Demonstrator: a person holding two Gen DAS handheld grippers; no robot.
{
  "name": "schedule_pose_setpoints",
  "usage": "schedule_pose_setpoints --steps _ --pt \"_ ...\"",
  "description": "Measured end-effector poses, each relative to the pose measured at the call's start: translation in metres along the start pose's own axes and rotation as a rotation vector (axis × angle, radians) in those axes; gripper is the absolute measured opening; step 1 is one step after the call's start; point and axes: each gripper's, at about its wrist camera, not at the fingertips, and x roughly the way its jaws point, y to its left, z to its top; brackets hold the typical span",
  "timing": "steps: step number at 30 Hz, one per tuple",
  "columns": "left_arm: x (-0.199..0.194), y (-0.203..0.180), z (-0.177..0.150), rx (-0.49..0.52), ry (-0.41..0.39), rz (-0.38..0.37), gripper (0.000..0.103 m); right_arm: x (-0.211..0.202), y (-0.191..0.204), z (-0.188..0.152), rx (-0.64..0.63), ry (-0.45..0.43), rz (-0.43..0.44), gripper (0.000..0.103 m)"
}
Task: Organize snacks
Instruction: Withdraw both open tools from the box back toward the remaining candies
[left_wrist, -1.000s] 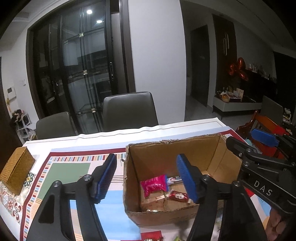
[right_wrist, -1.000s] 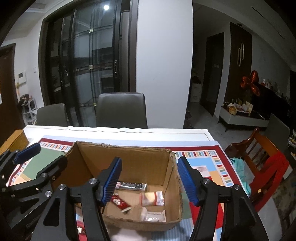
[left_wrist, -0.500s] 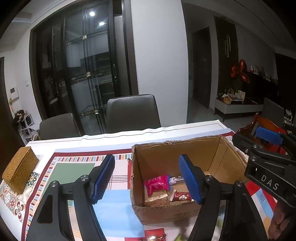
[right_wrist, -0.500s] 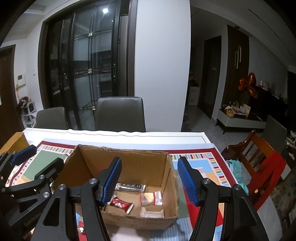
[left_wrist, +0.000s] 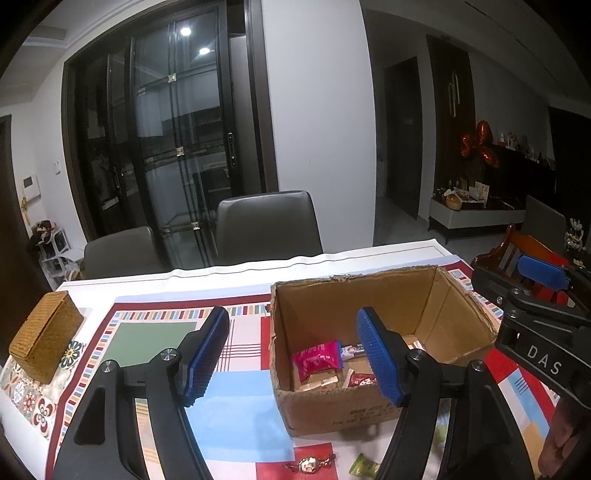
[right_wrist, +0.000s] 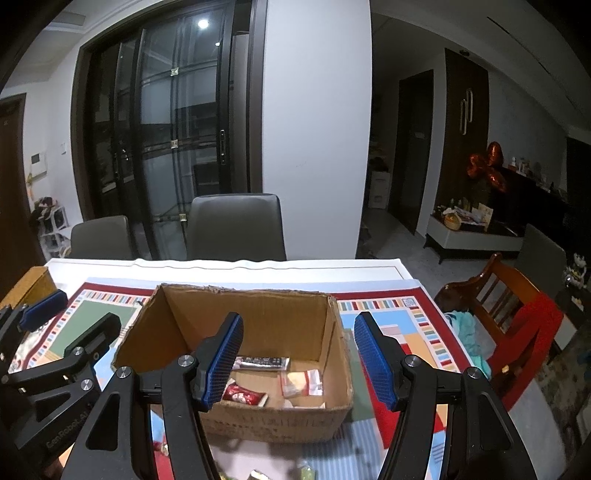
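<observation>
An open cardboard box (left_wrist: 391, 299) (right_wrist: 255, 308) stands on a patterned tablecloth. Inside lie a pink packet (left_wrist: 317, 360), a red bar (right_wrist: 243, 396), a dark bar (right_wrist: 262, 362) and a clear packet (right_wrist: 301, 382). My left gripper (left_wrist: 293, 356) is open and empty, held above the box's near left corner. My right gripper (right_wrist: 299, 363) is open and empty above the box's near right side. A gold-wrapped candy (left_wrist: 308, 463) and a green candy (left_wrist: 364, 469) lie on the cloth in front of the box.
A woven basket box (left_wrist: 46, 330) stands at the table's left edge. Two grey chairs (left_wrist: 266, 230) stand behind the table, a red wooden chair (right_wrist: 517, 321) at its right. The right gripper's body (left_wrist: 535, 332) shows at the right of the left wrist view.
Both grippers have drawn back and up from the box, so it looks smaller and farther. Loose candies in front of the box have come into view. Both jaws stay open.
</observation>
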Motion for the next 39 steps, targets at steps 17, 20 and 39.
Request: schedule_pose_setpoints --steps 17,20,39 --pt "-0.014 0.001 -0.023 0.015 0.023 -0.017 0.071 -0.011 -0.004 -0.032 0.049 0.067 -0.047 0.064" --pt "-0.016 0.0 -0.027 0.018 0.027 -0.019 0.071 -0.011 -0.003 -0.037 0.052 0.081 -0.05 0.064" --pt "-0.008 0.007 -0.068 0.032 0.098 -0.019 0.07 -0.006 0.012 -0.083 0.084 0.204 -0.074 0.064"
